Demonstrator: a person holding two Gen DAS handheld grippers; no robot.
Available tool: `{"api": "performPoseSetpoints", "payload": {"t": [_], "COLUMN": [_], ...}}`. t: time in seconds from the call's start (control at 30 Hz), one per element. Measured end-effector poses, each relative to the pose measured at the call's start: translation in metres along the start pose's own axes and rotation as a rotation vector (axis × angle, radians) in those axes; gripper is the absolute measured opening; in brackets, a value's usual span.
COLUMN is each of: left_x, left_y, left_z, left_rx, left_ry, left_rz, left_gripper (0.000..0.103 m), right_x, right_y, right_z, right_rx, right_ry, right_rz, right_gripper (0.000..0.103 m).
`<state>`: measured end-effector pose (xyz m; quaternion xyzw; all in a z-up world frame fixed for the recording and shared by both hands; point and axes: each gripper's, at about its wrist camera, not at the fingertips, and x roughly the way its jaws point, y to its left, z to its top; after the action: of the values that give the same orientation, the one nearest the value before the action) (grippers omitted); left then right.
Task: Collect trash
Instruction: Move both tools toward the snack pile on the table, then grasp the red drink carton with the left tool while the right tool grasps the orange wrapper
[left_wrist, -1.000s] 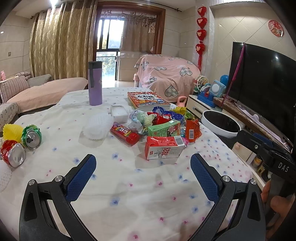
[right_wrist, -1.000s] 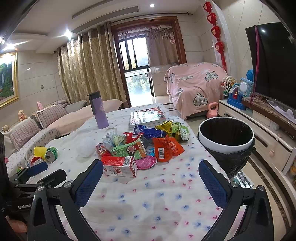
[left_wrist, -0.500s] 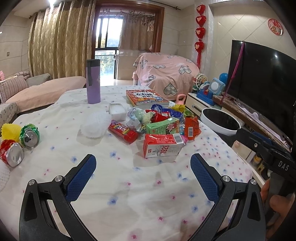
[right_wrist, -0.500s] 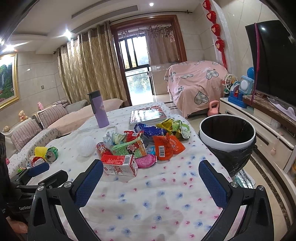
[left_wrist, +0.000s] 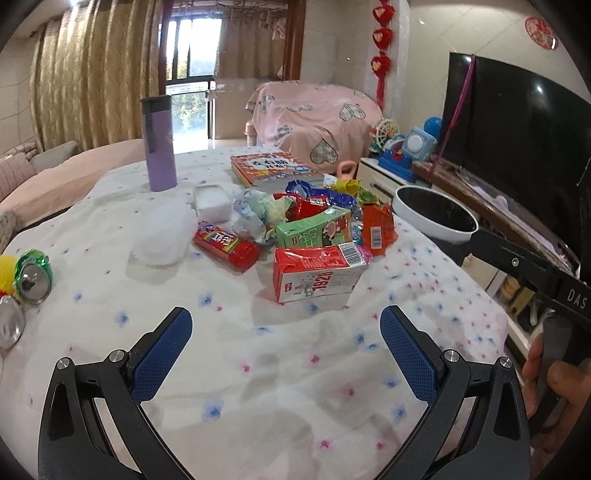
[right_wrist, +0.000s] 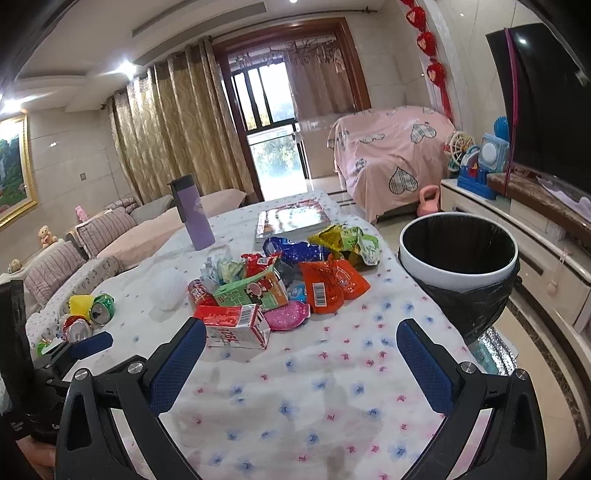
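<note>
Two grippers, both with jaws spread wide and holding nothing, hover over a table (left_wrist: 295, 387) draped in a white floral cloth.

Far left edge: crushed cans (left_wrist: 31, 267), green, yellow and red, lying on their sides, well apart from the main pile.
Left of centre: a white crumpled paper wad (left_wrist: 162, 236); behind it an upright purple tumbler (left_wrist: 159, 144) and a small white box (left_wrist: 212, 201).
Left gripper (left_wrist: 286, 345): blue-padded fingers (left_wrist: 162, 354) low over bare cloth, just short of the red carton.
Centre, the trash pile: a red candy tube (left_wrist: 227, 249); a red carton (left_wrist: 317, 271) on its side, nearest both grippers; a green carton (left_wrist: 314, 230) behind it; crumpled wrappers (left_wrist: 258, 210); an orange packet (left_wrist: 376, 229); blue, yellow and green foil bags (right_wrist: 325, 243) at the rear; a pink pouch (right_wrist: 286, 319).
Behind the pile: a flat book (left_wrist: 271, 170).
Right gripper (right_wrist: 301, 356): left pad just beside the red carton; not touching it as far as can be told.
Right, off the table edge: a white trash bin (right_wrist: 458, 271) lined with a black bag, standing on the floor, near the pile.
</note>
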<state>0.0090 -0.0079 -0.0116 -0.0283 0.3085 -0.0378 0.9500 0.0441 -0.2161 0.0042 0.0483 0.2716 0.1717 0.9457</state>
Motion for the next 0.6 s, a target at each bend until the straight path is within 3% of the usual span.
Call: {"api": "performPoseSetpoints", "payload": {"t": [0.33, 0.6], "left_x": [0.039, 0.071], "left_y": [0.002, 0.004], "left_z": [0.016, 0.031], "left_rx": [0.038, 0.151], "left_ry": [0.066, 0.11], "left_rz": [-0.008, -0.055], "left_gripper": [0.103, 0.103], "right_x": [0.028, 0.058], "right_y": [-0.017, -0.034], "right_z": [0.007, 0.016], "right_rx": [0.046, 0.091], "right_ry": [0.057, 0.12], "right_rz": [0.026, 0.026], "right_gripper": [0.103, 0.102]}}
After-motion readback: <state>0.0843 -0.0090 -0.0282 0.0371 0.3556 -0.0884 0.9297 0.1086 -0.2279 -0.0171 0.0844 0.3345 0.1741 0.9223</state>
